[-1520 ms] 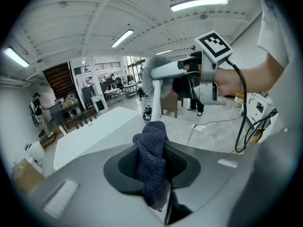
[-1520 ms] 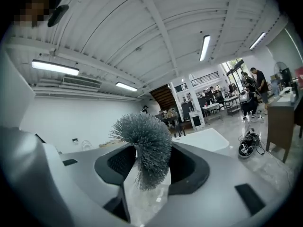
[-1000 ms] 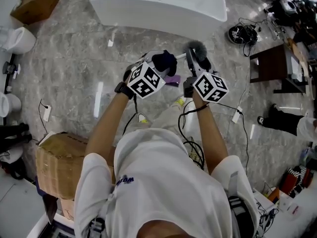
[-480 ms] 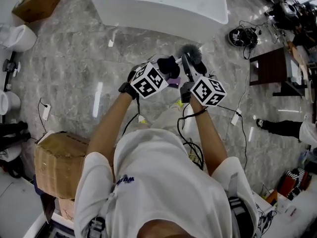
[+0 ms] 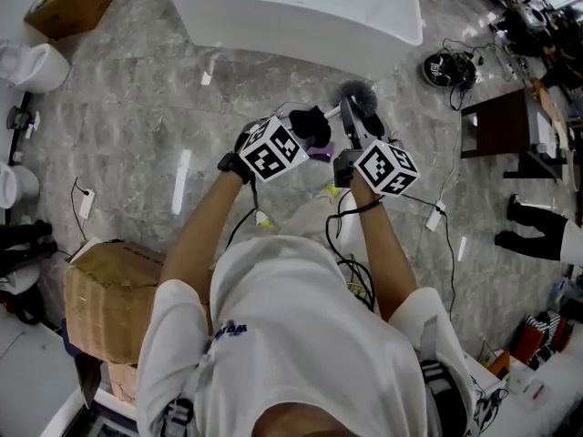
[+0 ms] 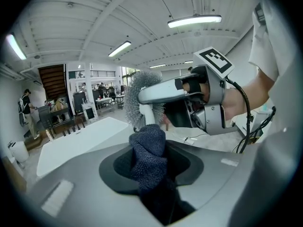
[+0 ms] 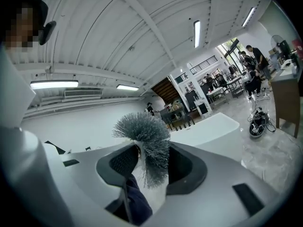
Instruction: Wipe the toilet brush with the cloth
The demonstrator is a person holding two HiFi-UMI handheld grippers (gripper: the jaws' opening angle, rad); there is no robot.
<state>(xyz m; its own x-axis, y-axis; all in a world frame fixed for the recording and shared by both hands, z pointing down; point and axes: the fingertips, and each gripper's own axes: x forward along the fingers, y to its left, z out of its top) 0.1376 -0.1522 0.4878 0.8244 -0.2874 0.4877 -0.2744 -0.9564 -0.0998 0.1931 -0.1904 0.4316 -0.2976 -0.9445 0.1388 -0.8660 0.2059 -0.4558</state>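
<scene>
The toilet brush (image 5: 355,95) has a white handle and grey bristles. It is held up over the floor in my right gripper (image 5: 353,127), whose jaws are closing with the brush (image 7: 145,141) between them. My left gripper (image 5: 306,131) carries a bunched dark blue cloth (image 5: 311,122), and its jaws are closing on that cloth (image 6: 149,151). In the left gripper view the cloth's top touches the brush neck (image 6: 148,115) just under the bristles (image 6: 135,96). The right gripper (image 6: 208,98) shows there at the right. A fold of cloth (image 7: 137,203) lies low between the right jaws.
A white bathtub (image 5: 291,12) stands ahead on the marble floor. Toilets (image 5: 36,66) line the left edge, and a cardboard box (image 5: 109,299) sits at the near left. A dark table (image 5: 496,121), cables and a person's legs (image 5: 537,230) are at the right.
The two grippers have drawn slightly closer, bringing the cloth against the brush neck. The person's legs at the right edge have shifted.
</scene>
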